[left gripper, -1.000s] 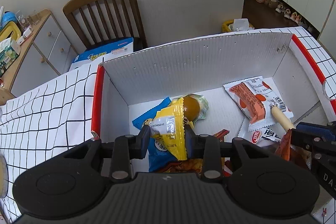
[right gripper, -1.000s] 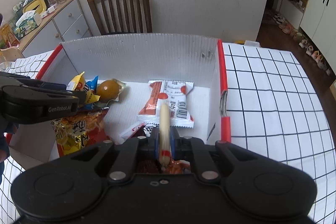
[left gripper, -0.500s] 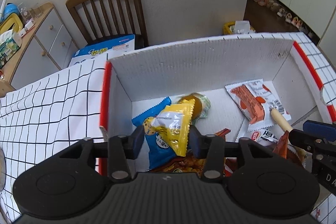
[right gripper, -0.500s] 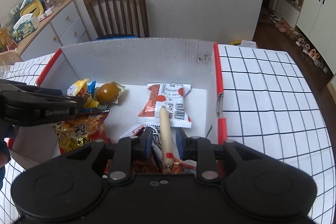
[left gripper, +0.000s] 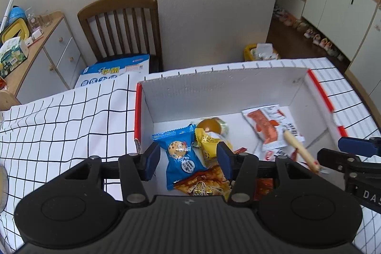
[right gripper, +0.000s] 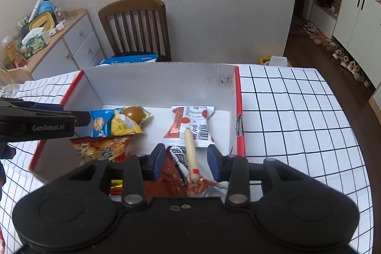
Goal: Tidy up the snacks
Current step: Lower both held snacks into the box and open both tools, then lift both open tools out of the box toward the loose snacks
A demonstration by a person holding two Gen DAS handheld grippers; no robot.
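Note:
A white cardboard box (left gripper: 221, 85) with red edges holds the snacks. My left gripper (left gripper: 188, 160) is open above the box's left part; the yellow packet (left gripper: 209, 146) lies loose below it, beside a blue cookie packet (left gripper: 179, 156) and a brown egg snack (left gripper: 210, 125). My right gripper (right gripper: 187, 160) is open; the sausage stick (right gripper: 190, 149) lies between its fingers on other packets, near an orange-and-white packet (right gripper: 190, 123). An orange chips bag (right gripper: 100, 149) lies at the front.
The box stands on a table with a black-grid white cloth (right gripper: 290, 116). A wooden chair (left gripper: 123, 23) with a blue-white carton (left gripper: 114, 70) stands behind. A drawer cabinet (left gripper: 50, 49) with clutter is at the left. White cupboards (left gripper: 345, 4) are at the far right.
My left gripper opened and let go of the yellow packet, which dropped into the box. My right gripper opened and released the sausage stick. Both grippers pulled back and up.

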